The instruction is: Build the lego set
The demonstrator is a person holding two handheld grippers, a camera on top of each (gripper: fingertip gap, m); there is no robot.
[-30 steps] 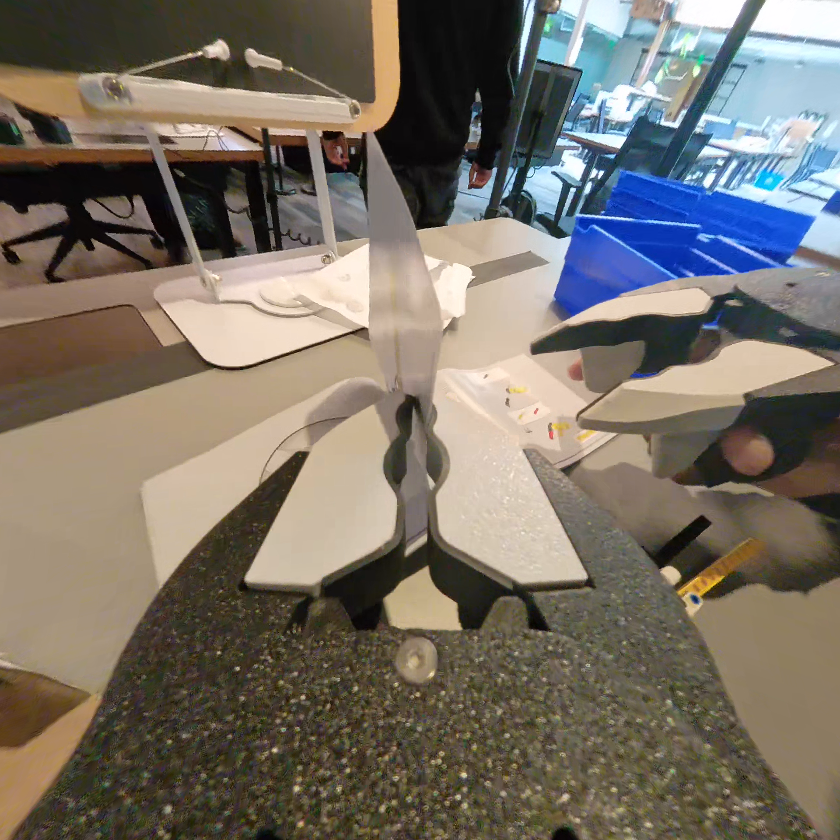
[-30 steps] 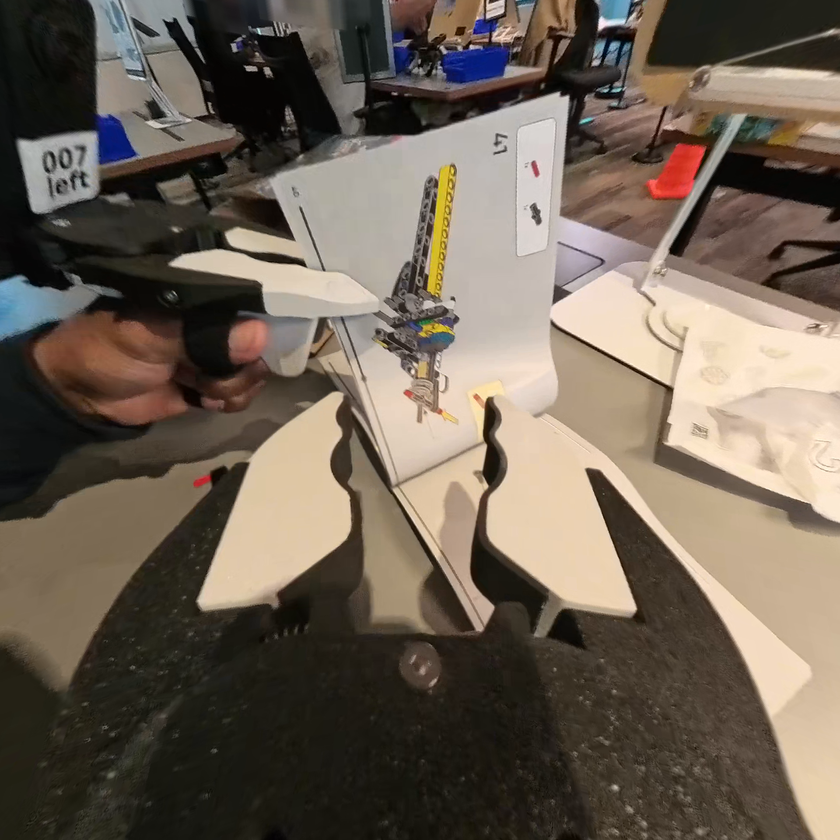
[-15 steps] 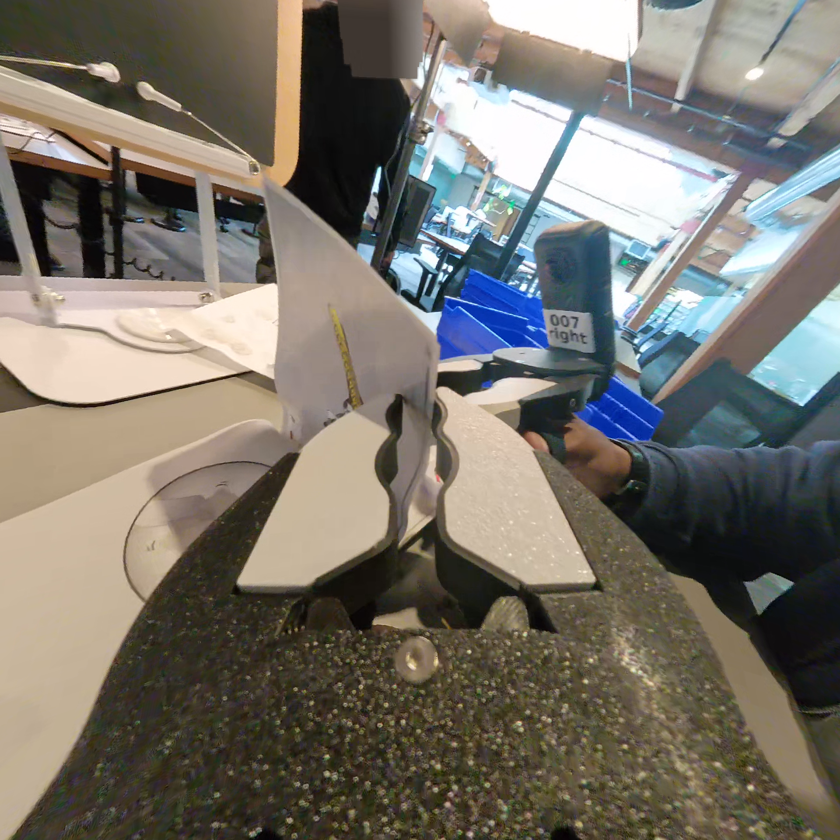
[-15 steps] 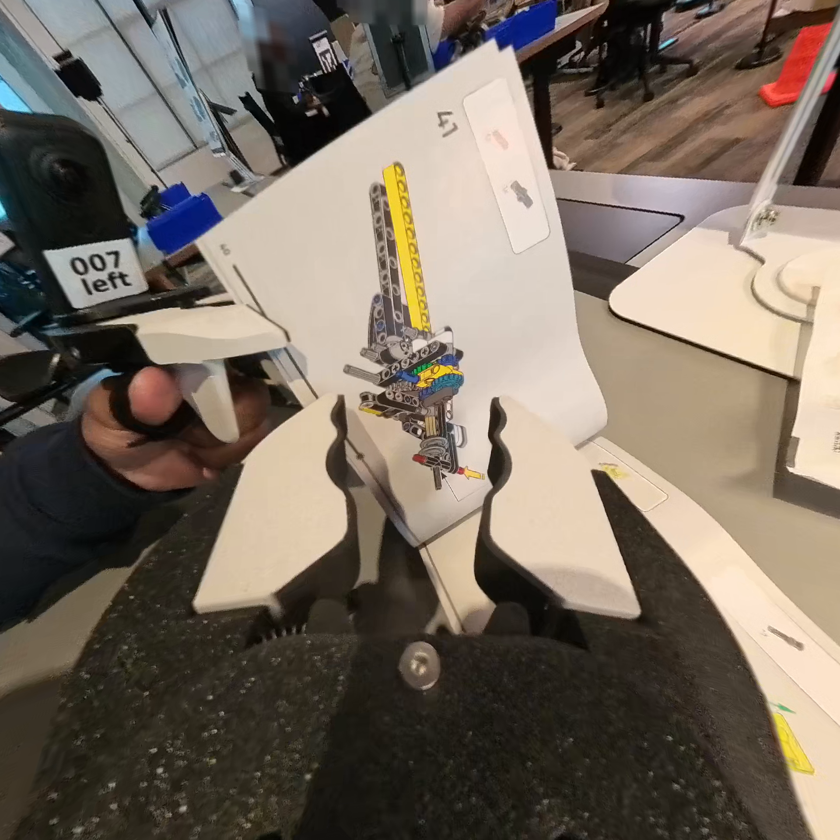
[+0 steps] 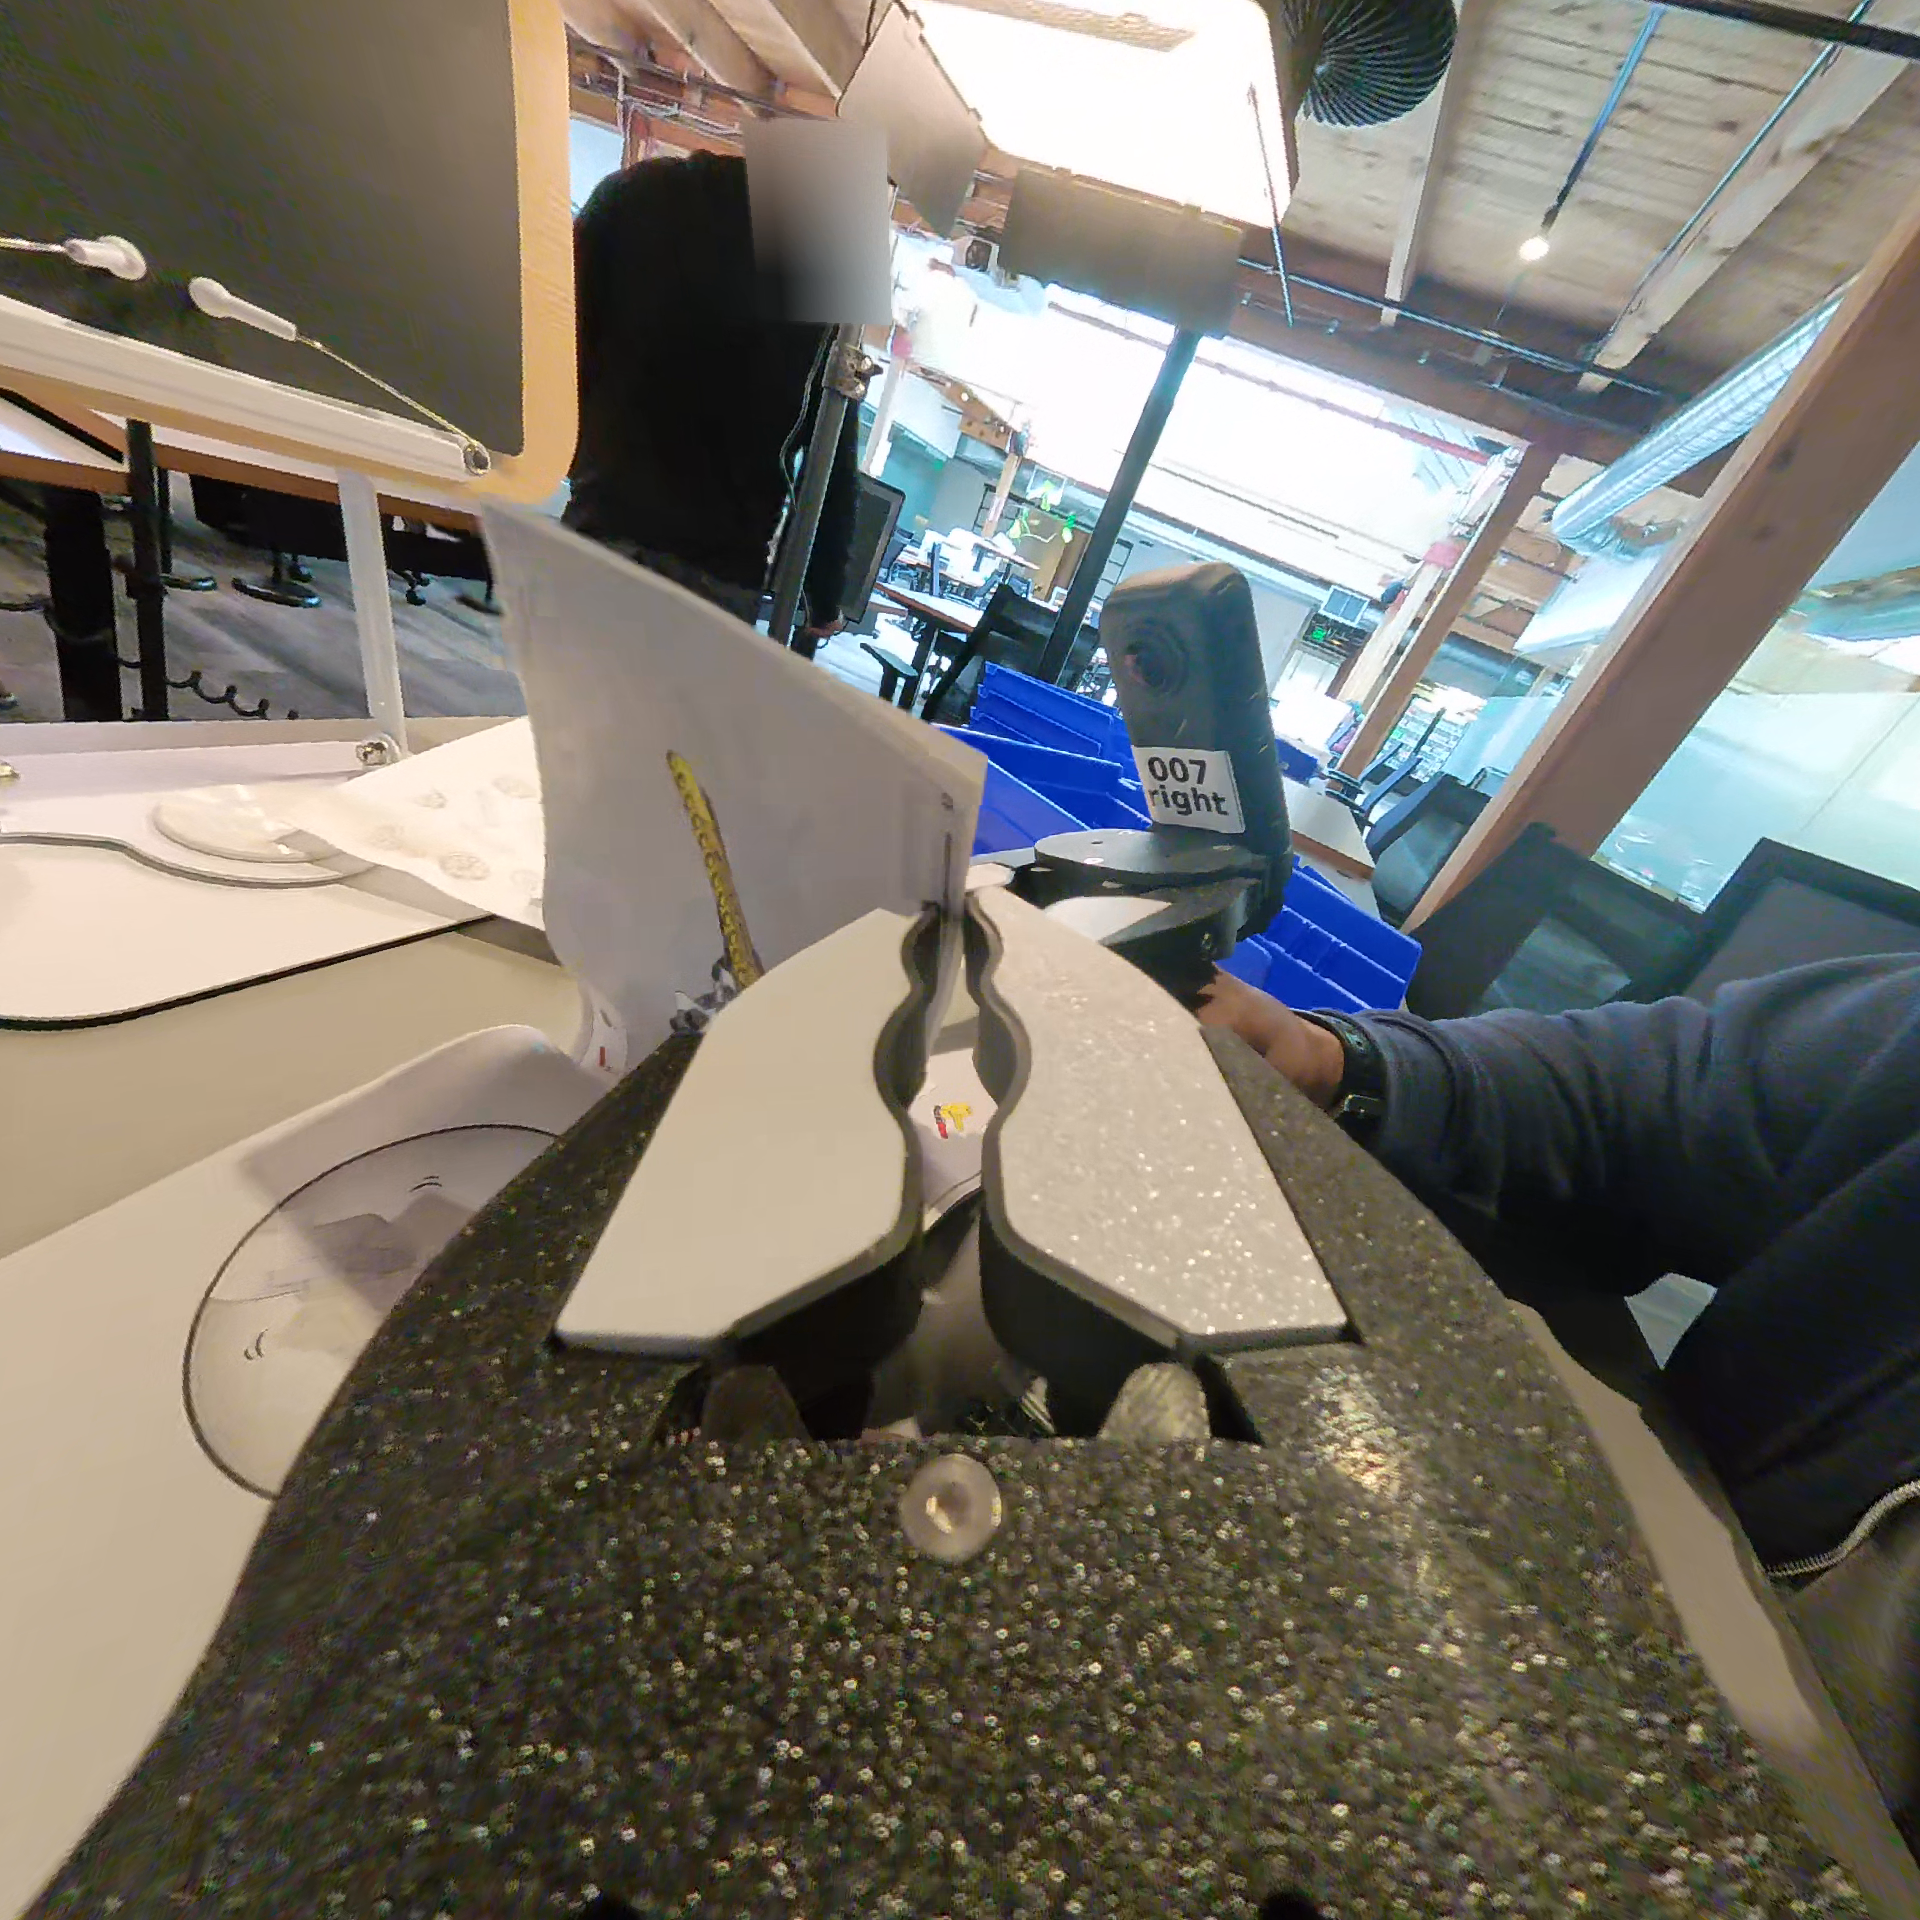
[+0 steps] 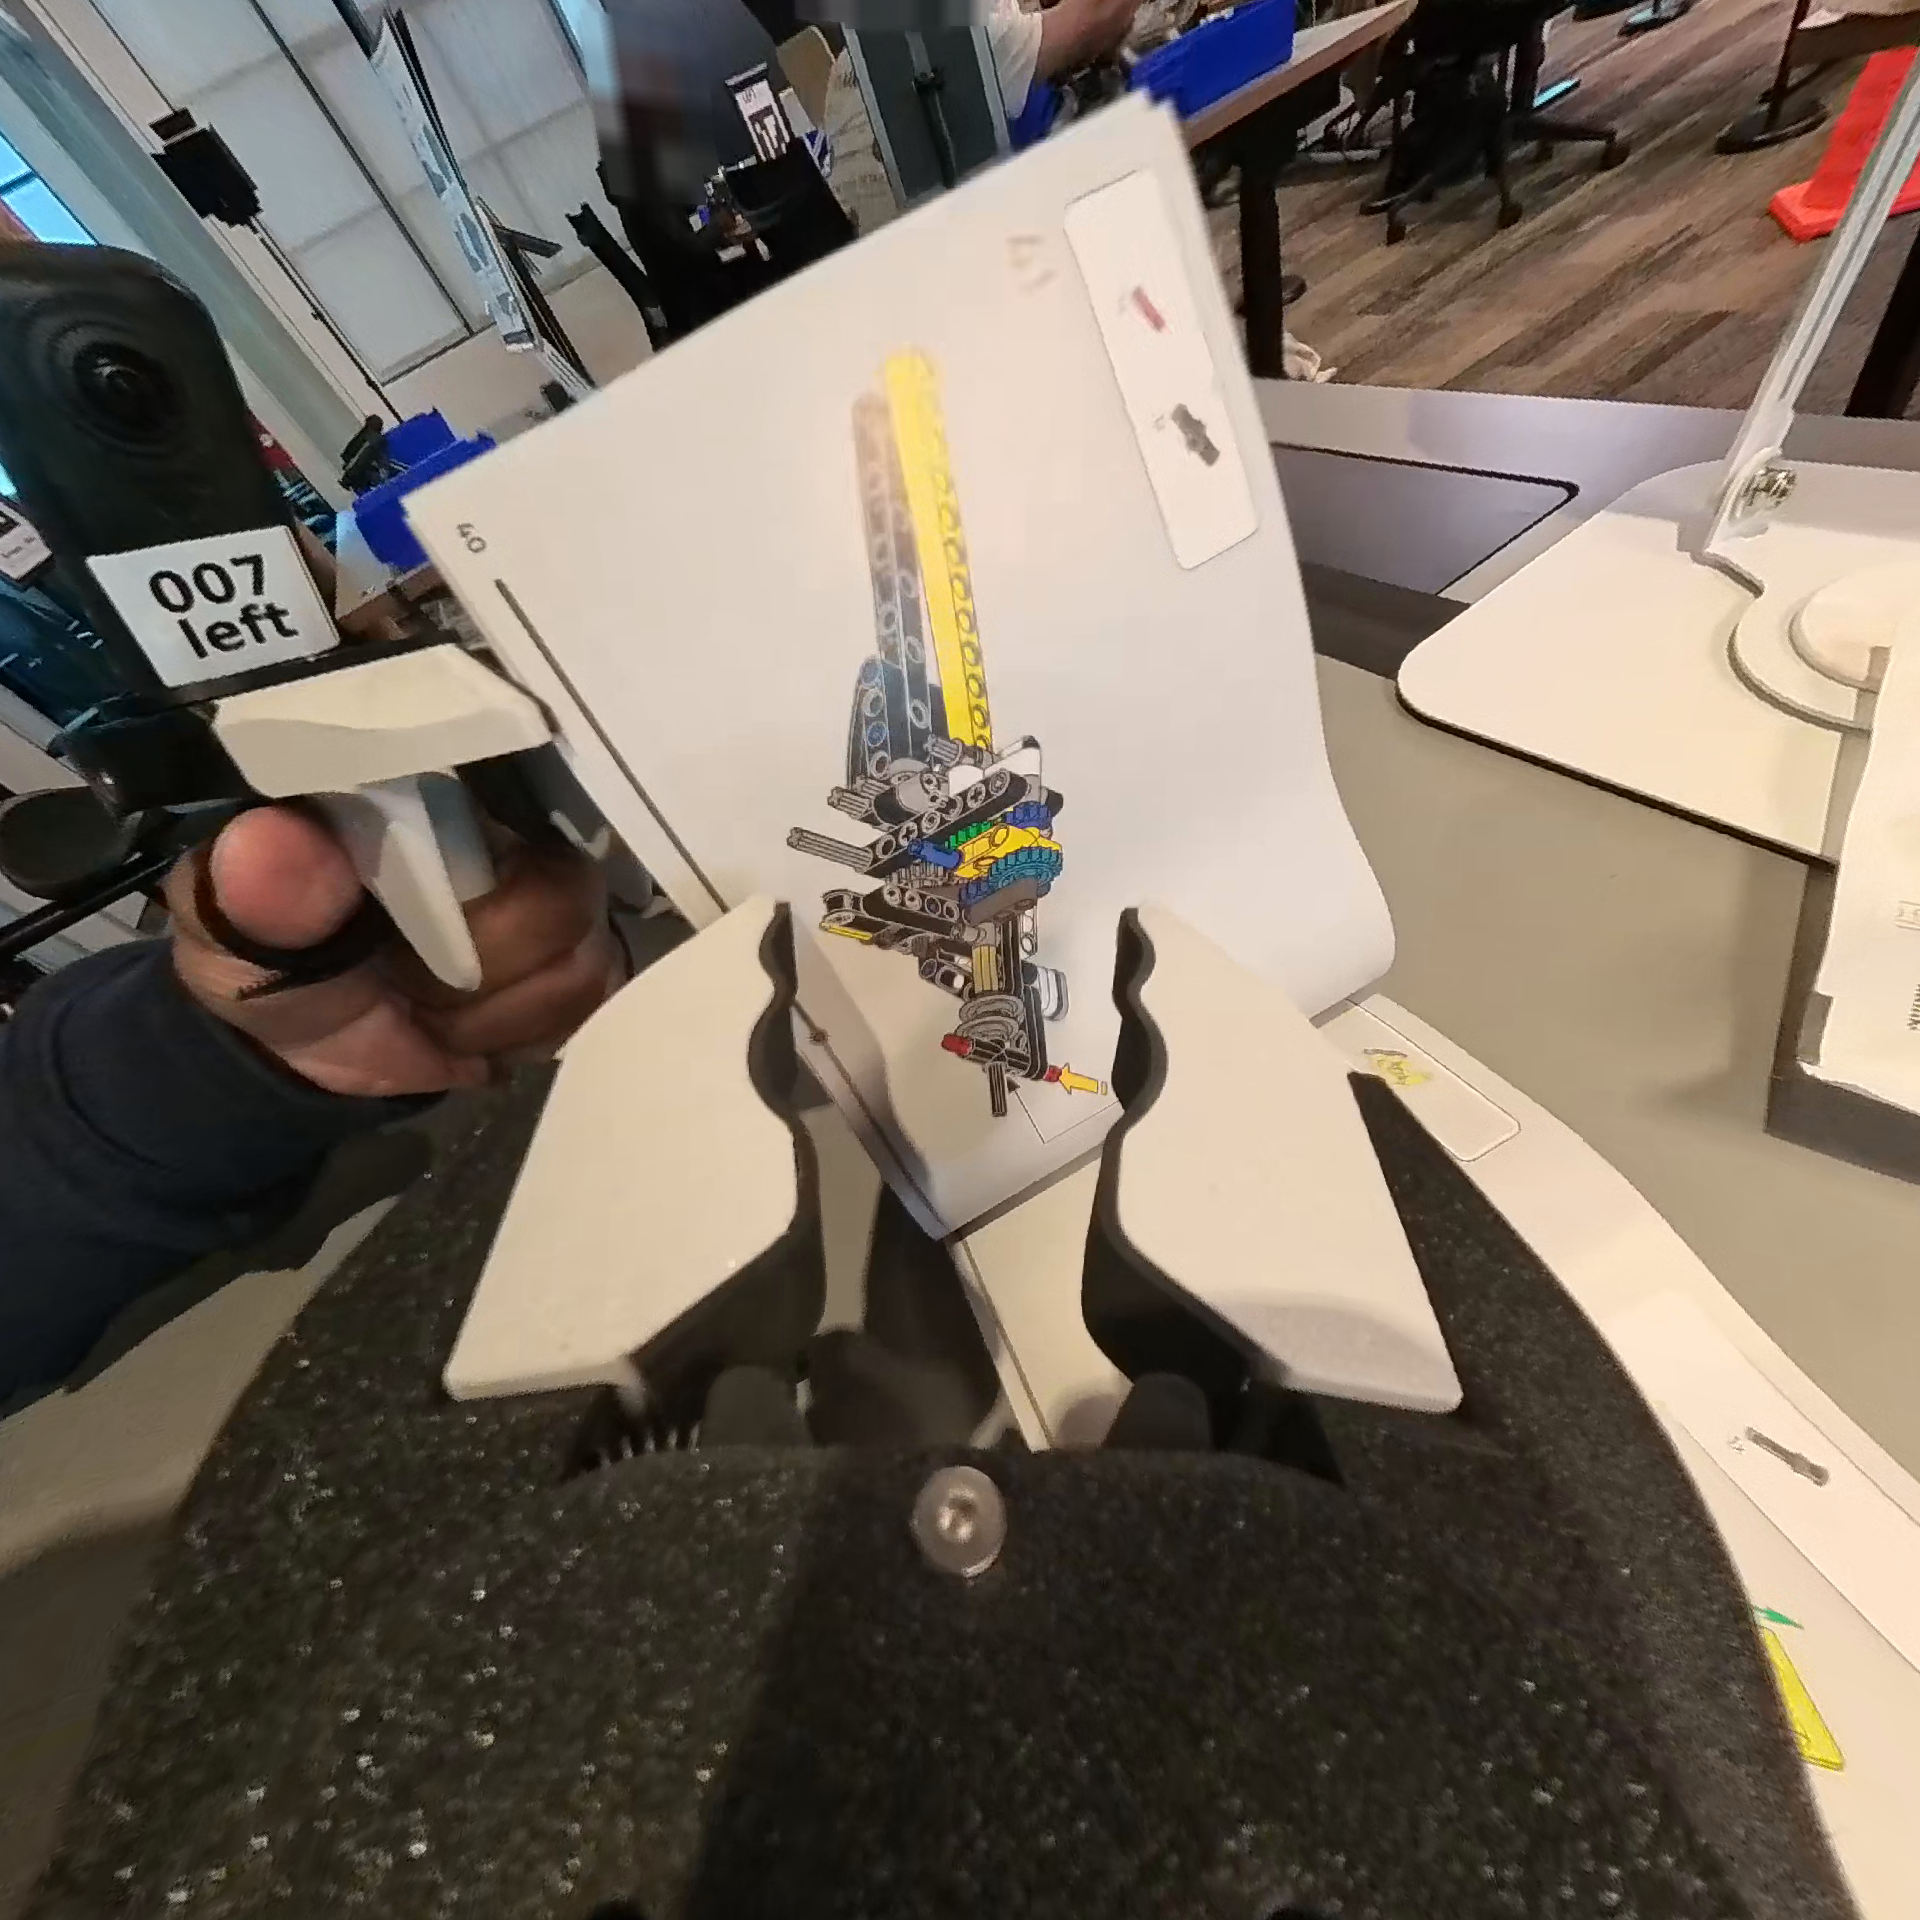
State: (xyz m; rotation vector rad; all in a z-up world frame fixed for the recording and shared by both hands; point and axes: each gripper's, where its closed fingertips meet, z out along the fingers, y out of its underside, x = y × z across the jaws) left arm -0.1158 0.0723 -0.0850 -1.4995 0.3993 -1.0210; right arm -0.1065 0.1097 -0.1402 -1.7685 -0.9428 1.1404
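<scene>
One page (image 6: 831,582) of the manual stood pinched in the left hand-held gripper (image 5: 951,920), likely mid-turn; the right hand-held gripper (image 6: 951,940) gaped, holding nothing.

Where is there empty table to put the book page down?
Bare grey tabletop lies between the lifted white instruction page and the white lamp base. It's crowded nearer: the open booklet covers the table, and the left gripper pinches the page.

Wood-beamed ceiling (image 5: 1507,156); blue bins (image 5: 1049,769).
</scene>
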